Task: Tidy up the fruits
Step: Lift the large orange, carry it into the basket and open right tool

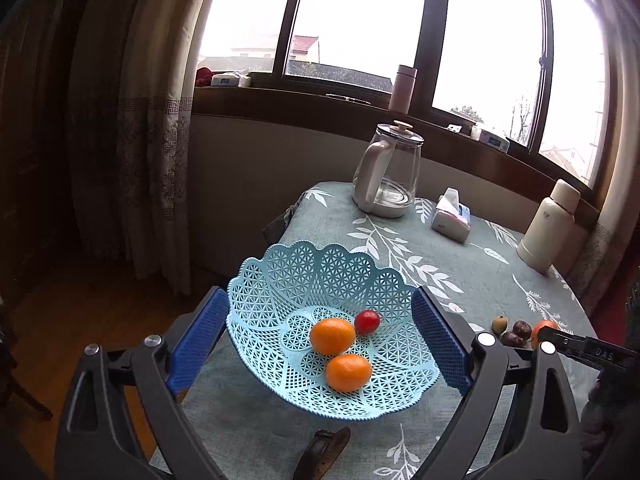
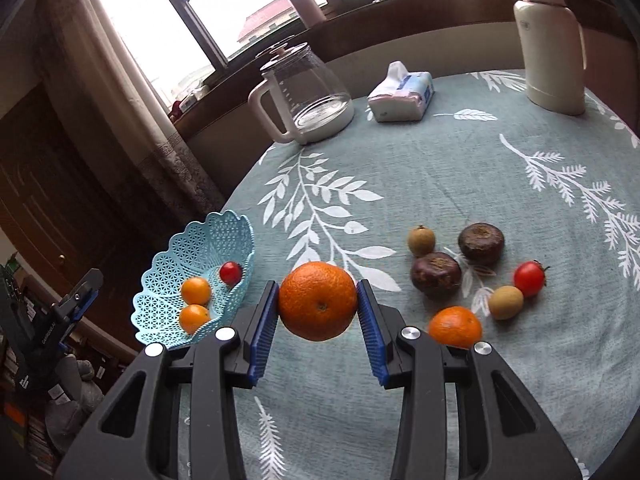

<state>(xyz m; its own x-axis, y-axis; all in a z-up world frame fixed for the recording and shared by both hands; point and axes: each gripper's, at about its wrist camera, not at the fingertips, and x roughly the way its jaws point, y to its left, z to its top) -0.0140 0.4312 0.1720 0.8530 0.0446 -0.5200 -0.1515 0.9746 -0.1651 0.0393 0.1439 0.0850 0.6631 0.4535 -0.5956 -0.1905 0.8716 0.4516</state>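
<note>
Starting at the left, your left gripper (image 1: 320, 344) has its jaws spread wide, one blue pad on each side of the pale blue basket (image 1: 280, 280), and from the left wrist view you cannot tell whether the pads press the rim or merely flank it. The basket looks light and its lacy plastic wall will probably flex, so hold it gently or it may skate on the tablecloth (image 2: 440, 168). In it lie two small oranges (image 1: 332, 336) and a cherry tomato (image 1: 367, 321), all round and likely to roll if it tips. Moving right, your right gripper (image 2: 318, 306) is clamped on the large orange (image 2: 318, 300), the pads meeting it at its widest part on either side, with the stem dimple facing you. It looks firm, fairly heavy and pebbly-skinned, so it should not slip; moderate pressure seems enough. Farther right on the cloth wait another small orange (image 2: 455, 326), two dark wrinkled fruits (image 2: 436, 276), two tan round fruits (image 2: 506, 302) and a second tomato (image 2: 529, 278), soft-skinned, so pinch that one lightly.
</note>
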